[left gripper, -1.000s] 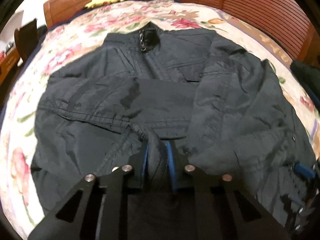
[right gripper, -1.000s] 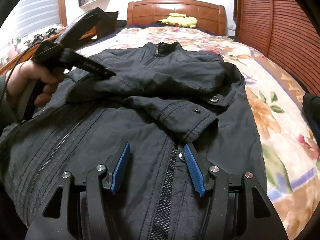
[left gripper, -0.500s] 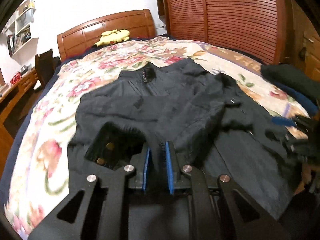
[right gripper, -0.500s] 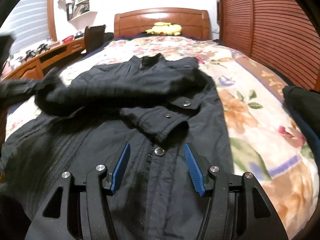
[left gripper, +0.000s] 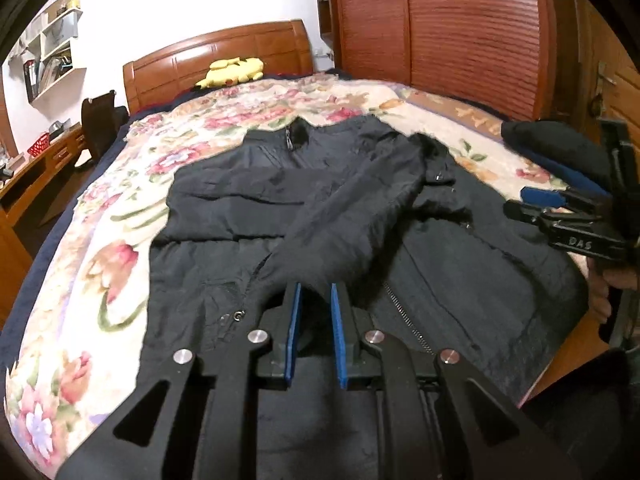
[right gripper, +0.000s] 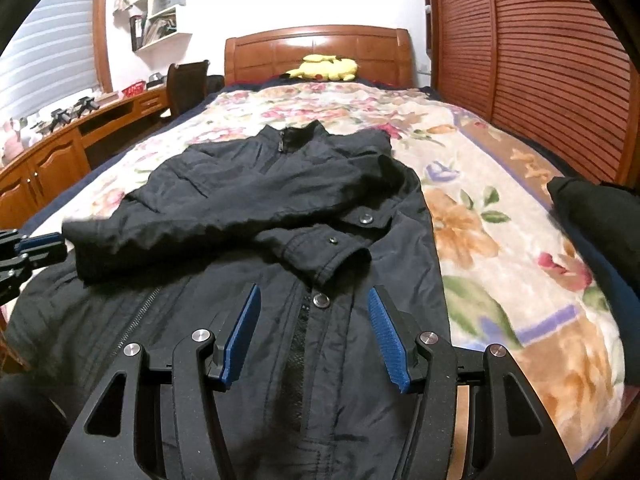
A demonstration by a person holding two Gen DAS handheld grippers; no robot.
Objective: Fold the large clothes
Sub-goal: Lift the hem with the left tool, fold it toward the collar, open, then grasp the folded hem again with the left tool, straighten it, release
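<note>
Black jacket [right gripper: 248, 264] mid-bed, floral blanket [right gripper: 492, 248] bare on R side, hem at near edge

We see a bed under a floral blanket [right gripper: 472, 216], its cream ground full of pink and orange flowers. At its far end stands a wooden headboard [right gripper: 318, 50], and a yellow plush [right gripper: 328, 68] lies just before it. A slatted wooden wardrobe [right gripper: 540, 80] runs along the right of the bed. On the left a wooden desk [right gripper: 60, 152] follows the wall, with a dark chair [right gripper: 186, 84] at its far end and a red basket [right gripper: 134, 89] on top. White shelves [right gripper: 160, 8] with books hang on the wall above. A dark folded pile [right gripper: 600, 220] rests at the blanket's right edge.
</note>
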